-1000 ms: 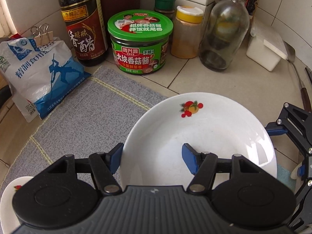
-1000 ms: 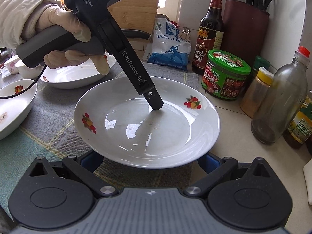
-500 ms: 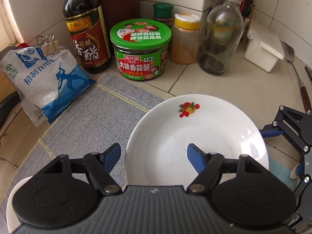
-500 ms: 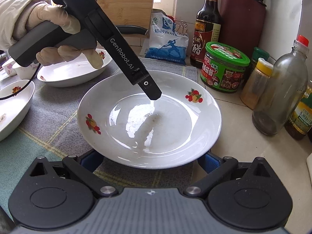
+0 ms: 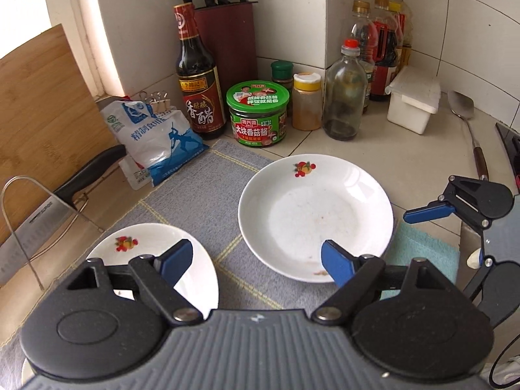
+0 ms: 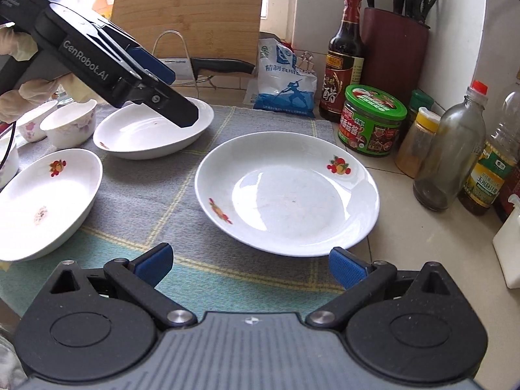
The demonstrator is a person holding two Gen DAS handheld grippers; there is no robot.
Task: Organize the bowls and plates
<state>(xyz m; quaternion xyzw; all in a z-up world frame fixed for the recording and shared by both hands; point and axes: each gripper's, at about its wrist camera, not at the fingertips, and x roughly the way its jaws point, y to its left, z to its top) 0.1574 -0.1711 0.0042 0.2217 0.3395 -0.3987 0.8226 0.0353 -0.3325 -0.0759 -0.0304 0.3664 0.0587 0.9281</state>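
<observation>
A white plate with fruit prints lies on the grey cloth, and shows too as the plate in the left wrist view. My left gripper hangs above the cloth to the plate's left. Its jaws are opening with nothing between them. From the right wrist view, a gloved hand holds the left gripper above a deep dish. My right gripper is open just short of the plate's near rim, apart from it. One of its fingers shows beside the plate.
Another dish and two small bowls sit at the left. A vinegar bottle, green-lidded jar, glass bottle, salt bag and white box line the wall. A cleaver leans by the cutting board.
The left gripper rose off the plate, drew back to the left and spread its jaws wider. The right gripper backed away, so the plate's rim no longer lies between its fingers.
</observation>
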